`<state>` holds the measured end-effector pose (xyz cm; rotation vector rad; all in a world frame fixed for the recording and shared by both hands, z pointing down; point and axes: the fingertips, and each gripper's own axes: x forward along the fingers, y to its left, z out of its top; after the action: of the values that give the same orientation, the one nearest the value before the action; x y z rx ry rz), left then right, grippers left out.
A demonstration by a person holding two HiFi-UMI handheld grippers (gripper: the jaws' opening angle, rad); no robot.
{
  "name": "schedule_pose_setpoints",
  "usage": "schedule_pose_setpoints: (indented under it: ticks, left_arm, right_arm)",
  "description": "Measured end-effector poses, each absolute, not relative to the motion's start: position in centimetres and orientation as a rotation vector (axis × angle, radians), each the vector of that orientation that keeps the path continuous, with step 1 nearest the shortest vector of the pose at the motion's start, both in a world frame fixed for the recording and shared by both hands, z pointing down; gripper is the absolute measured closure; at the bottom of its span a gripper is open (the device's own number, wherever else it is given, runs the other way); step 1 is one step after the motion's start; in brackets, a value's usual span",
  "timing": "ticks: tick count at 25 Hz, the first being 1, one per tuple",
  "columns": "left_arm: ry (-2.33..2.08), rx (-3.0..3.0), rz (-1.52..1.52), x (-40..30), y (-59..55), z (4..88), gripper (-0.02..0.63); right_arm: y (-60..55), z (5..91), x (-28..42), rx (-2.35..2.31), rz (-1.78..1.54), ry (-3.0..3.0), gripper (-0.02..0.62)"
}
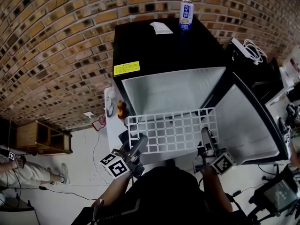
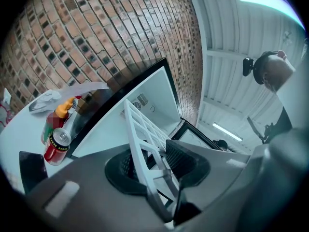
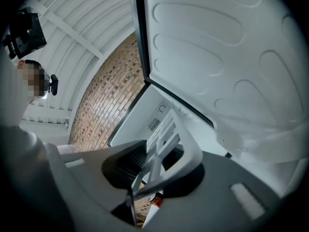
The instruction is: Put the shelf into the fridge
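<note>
While the left tool (image 1: 139,143) and right tool (image 1: 206,136) each clamp a near corner of the white grid shelf (image 1: 173,130), it hangs at the mouth of the open black fridge (image 1: 154,50).

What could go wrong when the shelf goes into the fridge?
The shelf looks almost as wide as the fridge opening, so a corner might catch if it tilts. The left gripper and right gripper pinch only its near edge, so the far end could sag. A hard bump might topple the can standing on top.
</note>
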<state>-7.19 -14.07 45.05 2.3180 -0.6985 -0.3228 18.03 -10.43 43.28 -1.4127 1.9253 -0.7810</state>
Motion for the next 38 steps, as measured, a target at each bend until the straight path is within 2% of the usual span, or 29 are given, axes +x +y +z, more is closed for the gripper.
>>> schedule_pose_setpoints:
  ticks: [38]
  left_arm:
    - [-0.764, 2.105, -0.248, -4.0, -20.8, 51.9, 0.491]
  right_arm:
    - [-18.0, 49.4, 21.5, -1.476, -0.985, 1.920, 0.486]
